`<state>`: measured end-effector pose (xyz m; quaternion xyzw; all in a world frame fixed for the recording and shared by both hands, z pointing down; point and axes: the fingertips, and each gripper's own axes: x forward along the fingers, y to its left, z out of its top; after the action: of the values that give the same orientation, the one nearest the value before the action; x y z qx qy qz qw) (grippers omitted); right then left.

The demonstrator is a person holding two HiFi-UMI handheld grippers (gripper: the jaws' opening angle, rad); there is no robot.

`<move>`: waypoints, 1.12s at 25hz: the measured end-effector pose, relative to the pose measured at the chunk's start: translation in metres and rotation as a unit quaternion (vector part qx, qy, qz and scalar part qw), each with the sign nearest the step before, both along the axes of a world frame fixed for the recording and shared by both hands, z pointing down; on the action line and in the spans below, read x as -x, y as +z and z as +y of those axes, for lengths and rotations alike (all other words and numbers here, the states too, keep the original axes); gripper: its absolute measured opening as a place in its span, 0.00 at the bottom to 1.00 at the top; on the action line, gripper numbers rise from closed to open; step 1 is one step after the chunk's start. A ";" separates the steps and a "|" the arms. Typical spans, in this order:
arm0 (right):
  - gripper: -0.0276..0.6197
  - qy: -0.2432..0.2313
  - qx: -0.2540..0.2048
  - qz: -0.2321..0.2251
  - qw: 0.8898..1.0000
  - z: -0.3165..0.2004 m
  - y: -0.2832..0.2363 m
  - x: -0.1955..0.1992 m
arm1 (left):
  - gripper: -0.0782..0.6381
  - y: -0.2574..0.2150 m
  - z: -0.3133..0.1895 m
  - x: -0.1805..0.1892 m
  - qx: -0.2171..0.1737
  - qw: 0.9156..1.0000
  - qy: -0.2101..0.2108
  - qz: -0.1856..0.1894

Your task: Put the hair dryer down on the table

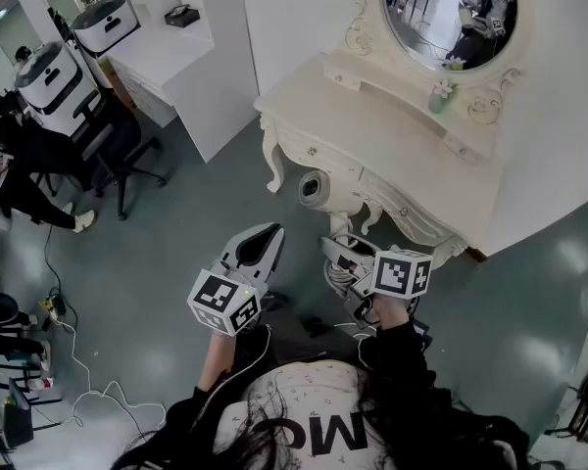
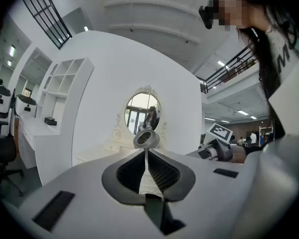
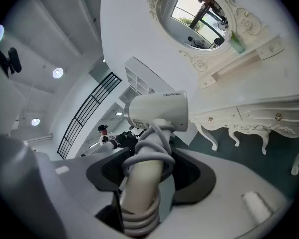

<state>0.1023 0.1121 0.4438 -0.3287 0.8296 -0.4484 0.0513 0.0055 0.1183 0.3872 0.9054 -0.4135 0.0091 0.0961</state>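
Grips the hair dryer (image 1: 314,187) in the right tongs (image 3: 144,180), clamped on the handle with its cord wound round. Hangs it in the air just off the front edge of the cream dressing-table worktop (image 1: 372,135), near the left corner, above the grey-green floor (image 1: 176,233) and not touching the top. Shows the left tongs (image 2: 147,158) closed on nothing, just beside the right. Faces a bare worktop with an oval mirror (image 1: 451,13) at the back edge and a small green vase (image 1: 439,96) beneath it. Takes in white walls, white shelving (image 1: 171,52) and a black office chair (image 1: 118,150) off to the left.
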 end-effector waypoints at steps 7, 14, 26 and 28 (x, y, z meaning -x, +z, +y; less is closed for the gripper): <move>0.46 -0.001 0.002 0.010 1.000 -0.001 0.003 -0.002 | 0.13 0.000 0.001 -0.001 0.001 1.000 0.001 -0.002; 0.46 0.001 0.004 0.001 1.000 0.000 0.001 -0.003 | 0.13 0.000 0.002 -0.004 0.001 1.000 0.003 -0.006; 0.46 -0.008 0.011 -0.006 1.000 -0.011 0.010 -0.010 | 0.13 0.005 -0.012 -0.016 0.005 1.000 0.004 -0.017; 0.46 -0.007 0.012 -0.007 1.000 -0.017 0.011 -0.010 | 0.13 0.006 -0.017 -0.014 0.007 1.000 0.001 -0.018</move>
<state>0.1127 0.0956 0.4550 -0.3199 0.8261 -0.4613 0.0497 0.0198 0.1015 0.3928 0.9046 -0.4145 0.0282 0.0952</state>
